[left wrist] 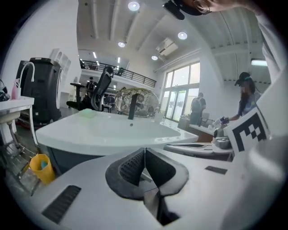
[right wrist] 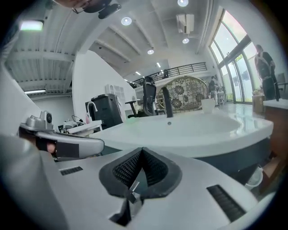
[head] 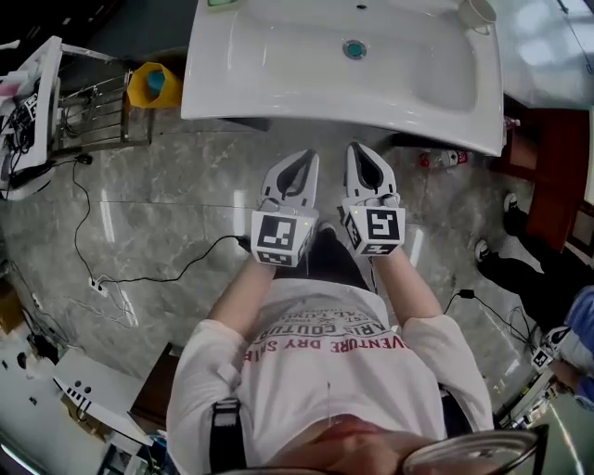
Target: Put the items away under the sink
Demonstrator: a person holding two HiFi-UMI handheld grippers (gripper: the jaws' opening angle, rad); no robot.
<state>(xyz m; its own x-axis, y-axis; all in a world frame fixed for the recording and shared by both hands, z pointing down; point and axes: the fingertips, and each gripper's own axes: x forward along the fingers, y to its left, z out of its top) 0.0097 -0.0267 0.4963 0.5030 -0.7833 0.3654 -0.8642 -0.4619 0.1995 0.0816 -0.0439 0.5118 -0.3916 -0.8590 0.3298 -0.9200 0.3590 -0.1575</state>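
A white sink basin (head: 213,88) fills the top of the head view. Just in front of its near edge my left gripper (head: 304,160) and right gripper (head: 358,150) hang side by side, both pointing at the sink. In the left gripper view the left gripper (left wrist: 144,150) has its dark pads pressed together with nothing between them. The right gripper (right wrist: 142,150) is likewise shut and empty. Both gripper views look over the basin's rim (left wrist: 90,134) (right wrist: 202,130) toward a black faucet (left wrist: 132,106) (right wrist: 166,101). A small bottle (head: 444,159) lies on the floor below the sink's right side.
A yellow cup (head: 153,83) (left wrist: 40,167) stands by a wire rack (head: 93,111) left of the sink. A white cup (head: 478,13) sits on the sink's far right corner. Black cables (head: 158,274) trail across the marble floor. Other people stand to the right (head: 529,269).
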